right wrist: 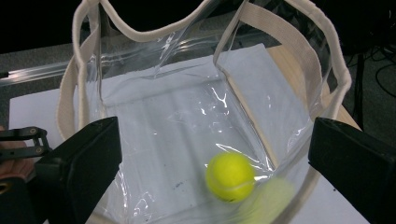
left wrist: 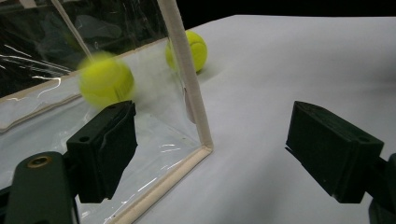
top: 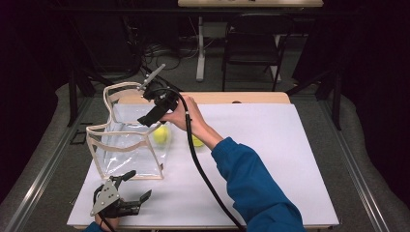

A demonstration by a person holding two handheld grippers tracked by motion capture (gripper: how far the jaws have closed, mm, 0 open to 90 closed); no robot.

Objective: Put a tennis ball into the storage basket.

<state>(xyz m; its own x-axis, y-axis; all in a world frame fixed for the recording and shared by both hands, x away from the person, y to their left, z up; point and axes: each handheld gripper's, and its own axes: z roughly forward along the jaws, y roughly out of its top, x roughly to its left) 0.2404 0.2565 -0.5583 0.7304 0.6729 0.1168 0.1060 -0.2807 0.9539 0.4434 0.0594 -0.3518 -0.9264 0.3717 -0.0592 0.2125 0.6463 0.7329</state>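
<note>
Above the clear bag [top: 128,140] on the left of the counter [top: 270,159], my right hand-held gripper [top: 155,112] hangs with jaws spread wide and empty; one tennis ball [right wrist: 230,176] is inside the bag, blurred, so I judge it just dropped. My left hand-held gripper [top: 126,193] waits open, near the bag's near corner. Next I must reach right for the second ball [top: 197,141] on the counter.

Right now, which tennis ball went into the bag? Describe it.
On the white table sheet stands a clear bag with cream trim. The tennis ball lies inside it, beneath the open right tongs. The other ball lies outside on the sheet.
</note>
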